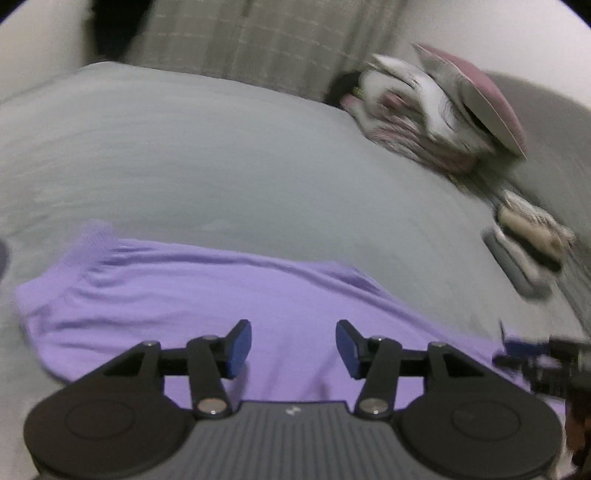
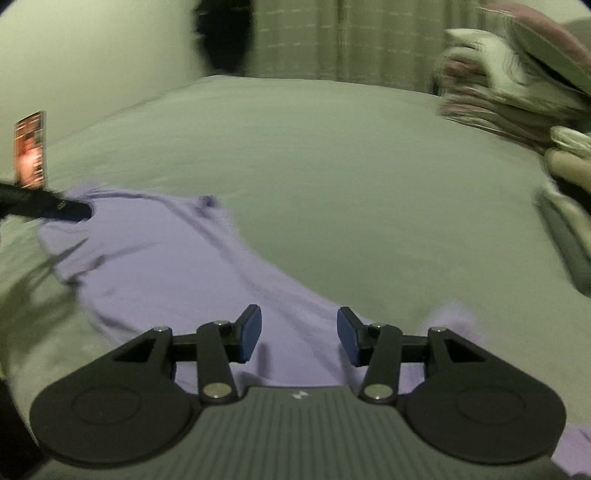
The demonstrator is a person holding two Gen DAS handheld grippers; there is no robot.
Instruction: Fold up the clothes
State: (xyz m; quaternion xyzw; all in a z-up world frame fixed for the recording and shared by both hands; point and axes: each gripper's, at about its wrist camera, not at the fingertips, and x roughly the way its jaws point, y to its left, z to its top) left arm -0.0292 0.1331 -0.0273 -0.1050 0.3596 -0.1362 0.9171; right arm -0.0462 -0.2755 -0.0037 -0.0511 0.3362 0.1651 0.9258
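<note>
A purple shirt lies spread on a grey bed. My left gripper is open and empty, just above the shirt's near part. In the right wrist view the same purple shirt stretches from far left to the near edge, and my right gripper is open and empty over it. The right gripper's fingertips show at the right edge of the left wrist view, on the shirt's edge. The left gripper's fingertips show at the far left of the right wrist view, at the shirt's far end.
A pile of folded clothes and a pink-topped pillow sit at the bed's far right, also in the right wrist view. Smaller items lie along the right edge. A curtain hangs behind the bed.
</note>
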